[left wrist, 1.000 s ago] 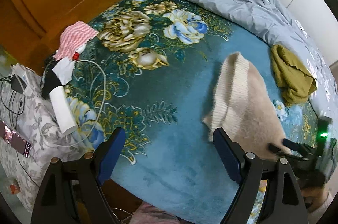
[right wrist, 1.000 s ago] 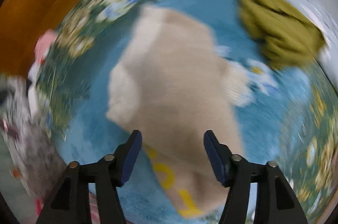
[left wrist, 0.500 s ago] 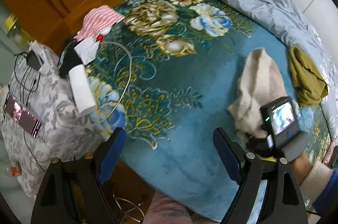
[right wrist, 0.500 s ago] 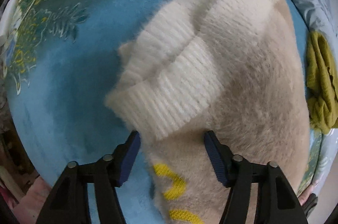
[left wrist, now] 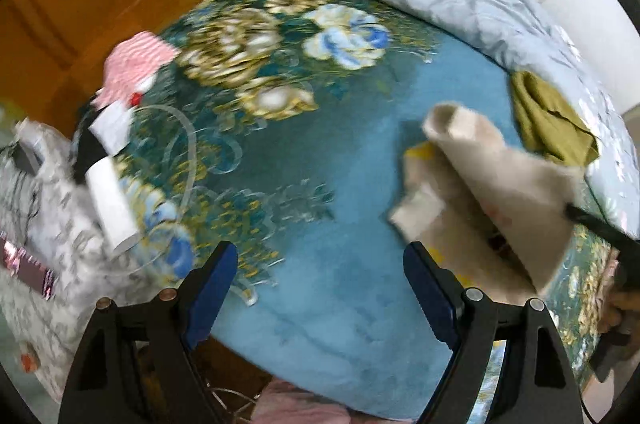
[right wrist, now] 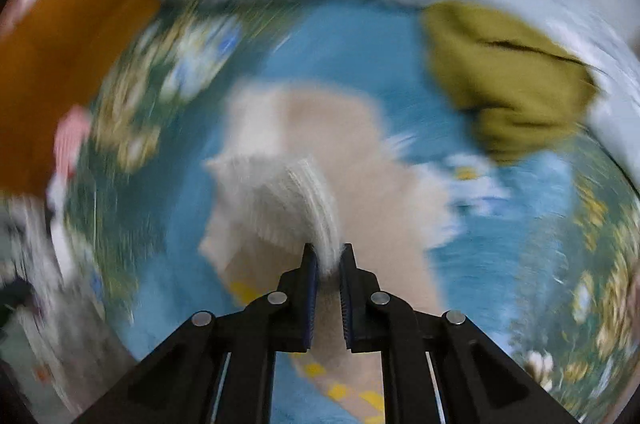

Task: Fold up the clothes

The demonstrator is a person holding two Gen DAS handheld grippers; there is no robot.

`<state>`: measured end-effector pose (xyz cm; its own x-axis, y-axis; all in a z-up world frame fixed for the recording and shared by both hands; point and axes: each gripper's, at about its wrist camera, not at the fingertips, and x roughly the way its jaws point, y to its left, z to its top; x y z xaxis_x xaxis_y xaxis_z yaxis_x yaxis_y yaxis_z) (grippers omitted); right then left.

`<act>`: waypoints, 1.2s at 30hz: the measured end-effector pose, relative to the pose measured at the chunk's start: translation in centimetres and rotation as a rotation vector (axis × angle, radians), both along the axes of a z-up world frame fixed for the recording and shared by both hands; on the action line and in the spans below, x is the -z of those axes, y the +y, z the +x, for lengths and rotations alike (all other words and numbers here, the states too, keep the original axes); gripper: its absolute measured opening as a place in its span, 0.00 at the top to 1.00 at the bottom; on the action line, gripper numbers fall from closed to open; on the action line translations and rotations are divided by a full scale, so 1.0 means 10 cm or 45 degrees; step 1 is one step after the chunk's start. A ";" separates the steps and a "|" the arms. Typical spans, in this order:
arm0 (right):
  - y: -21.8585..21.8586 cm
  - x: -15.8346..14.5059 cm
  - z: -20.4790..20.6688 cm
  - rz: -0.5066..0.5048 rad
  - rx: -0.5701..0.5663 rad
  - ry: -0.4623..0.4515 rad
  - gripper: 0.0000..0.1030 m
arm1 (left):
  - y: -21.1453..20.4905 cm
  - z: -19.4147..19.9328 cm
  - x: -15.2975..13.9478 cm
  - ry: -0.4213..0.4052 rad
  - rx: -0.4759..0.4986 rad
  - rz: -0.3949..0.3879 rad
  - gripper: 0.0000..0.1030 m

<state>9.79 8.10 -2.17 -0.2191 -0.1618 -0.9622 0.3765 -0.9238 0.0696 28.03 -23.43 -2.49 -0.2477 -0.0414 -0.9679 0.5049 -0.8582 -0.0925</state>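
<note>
Ribbed white cuff of the beige sweater (right wrist: 304, 199) sat pinched between the pressed-together jaws of the right gripper (right wrist: 329, 260), the rest of the garment draping ahead of and below them onto the blue floral bed cover (right wrist: 500, 248). The left gripper (left wrist: 320, 288) hung with jaws spread and empty, the sweater off to their right. Judging from this, a good fold wanted the cuff carried across smoothly and laid flat before release, the free jaws pinning the body.

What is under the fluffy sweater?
Under the beige sweater lies the blue flowered blanket. The right gripper lifts one edge, yet the blanket beneath the rest is hidden.
</note>
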 end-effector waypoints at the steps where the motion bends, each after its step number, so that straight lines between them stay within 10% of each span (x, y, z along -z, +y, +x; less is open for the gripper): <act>1: 0.22 -0.14 -0.07 -0.012 0.086 0.028 0.89 | 0.06 -0.08 0.01 0.003 0.020 0.016 0.17; 6: 1.24 -0.40 -0.23 0.039 0.438 0.088 0.90 | 0.40 -0.48 0.09 0.021 0.144 0.099 0.17; 12: 2.34 0.01 -0.09 0.097 0.878 -0.089 0.90 | 0.69 -0.70 0.23 -0.020 0.253 0.116 0.17; 22: 2.45 0.31 -0.15 0.187 0.994 -0.187 0.87 | 0.57 -0.78 0.52 -0.118 0.194 0.136 0.17; 28: 2.27 0.05 -0.55 0.196 0.951 -0.032 0.76 | 0.41 -0.81 0.65 -0.136 0.126 0.126 0.17; 36: 0.31 0.71 -1.11 -0.161 0.256 -0.345 0.41 | 0.29 -0.83 0.72 -0.147 0.091 0.063 0.17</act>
